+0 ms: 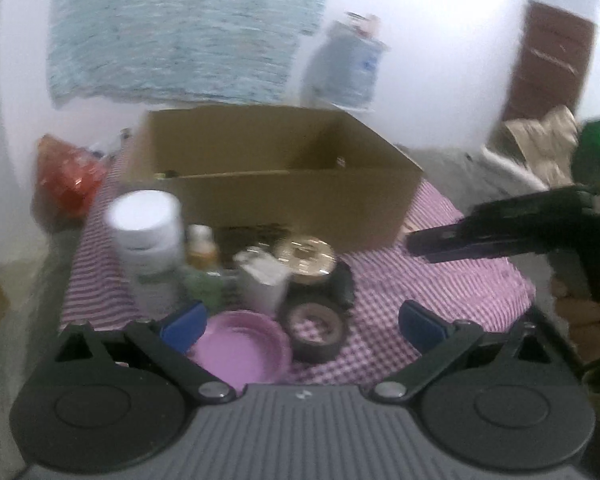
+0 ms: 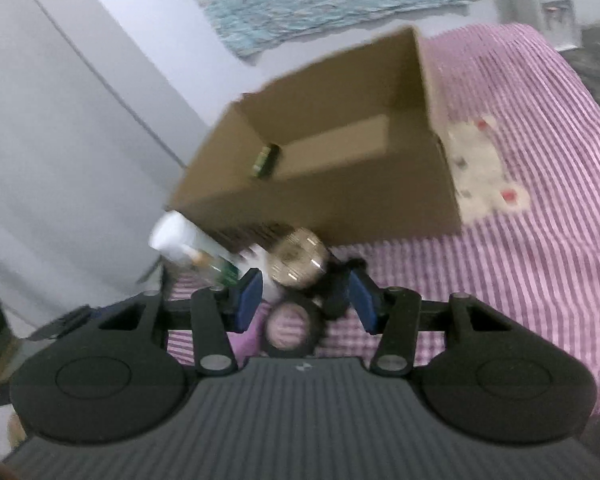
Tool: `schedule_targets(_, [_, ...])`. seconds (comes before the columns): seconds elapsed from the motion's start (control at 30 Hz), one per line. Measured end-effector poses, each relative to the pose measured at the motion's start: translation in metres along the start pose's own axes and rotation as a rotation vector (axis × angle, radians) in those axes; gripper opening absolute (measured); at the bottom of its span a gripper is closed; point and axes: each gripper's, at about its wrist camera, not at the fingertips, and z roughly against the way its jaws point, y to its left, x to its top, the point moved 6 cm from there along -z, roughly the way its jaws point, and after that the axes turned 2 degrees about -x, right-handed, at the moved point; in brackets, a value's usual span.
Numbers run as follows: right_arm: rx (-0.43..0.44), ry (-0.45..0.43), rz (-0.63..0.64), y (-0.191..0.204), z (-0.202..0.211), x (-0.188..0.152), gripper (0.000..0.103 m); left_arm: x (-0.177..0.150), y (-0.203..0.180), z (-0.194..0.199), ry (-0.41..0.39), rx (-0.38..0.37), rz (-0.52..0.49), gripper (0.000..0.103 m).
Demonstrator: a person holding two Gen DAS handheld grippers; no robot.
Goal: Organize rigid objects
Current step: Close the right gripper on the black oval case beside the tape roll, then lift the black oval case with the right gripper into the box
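An open cardboard box (image 1: 300, 196) (image 2: 340, 200) stands on a pink striped cloth (image 1: 440, 292) (image 2: 540, 260). A small dark green object (image 2: 266, 160) lies inside it. In front of the box sits a cluster: a white jar (image 1: 146, 232), a small amber bottle (image 1: 202, 246), a gold round tin (image 1: 306, 258) (image 2: 296, 256), a white carton (image 1: 264, 280), a pink lid (image 1: 242, 346), a black tape roll (image 1: 316, 330) (image 2: 292, 328) and a black object (image 1: 344, 284). My left gripper (image 1: 302, 322) is open above the lid and roll. My right gripper (image 2: 304, 300) is open above the roll; it also shows at right in the left wrist view (image 1: 500, 232).
A red bag (image 1: 68, 176) lies left of the box. A water dispenser (image 1: 348, 68) stands at the back wall. A white and red patch (image 2: 484, 168) lies on the cloth right of the box. Brown paper (image 1: 540, 140) is at far right.
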Motion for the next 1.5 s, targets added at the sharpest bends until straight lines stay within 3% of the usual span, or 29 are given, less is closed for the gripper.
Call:
schedule_targets(0.13, [-0.039,0.017,0.006,-0.006,-0.039,-0.008,0.036,-0.006,-0.026,-0.031,0.020,0.035,-0.120,0.096])
schedule_targets(0.23, [-0.068,0.049,0.030,-0.004,-0.068,-0.008,0.033,-0.007,-0.036,-0.052,0.037,0.071,-0.195,0.084])
schedule_targets(0.37, [-0.103,0.088,0.072,-0.002,-0.090,-0.006,0.032,-0.008,-0.043,-0.074,0.080,0.034,-0.230,0.068])
schedule_targets(0.47, [-0.128,0.114,0.109,-0.001,-0.104,-0.005,0.032,-0.007,-0.042,-0.085,0.106,0.007,-0.226,0.062])
schedule_targets(0.9, [-0.126,0.101,0.134,-0.008,-0.103,-0.007,0.026,-0.012,-0.056,-0.102,0.158,-0.036,-0.267,0.062])
schedule_targets(1.5, [-0.057,0.105,-0.088,-0.063,-0.044,-0.040,0.019,-0.022,-0.090,-0.107,0.203,-0.115,-0.324,0.062])
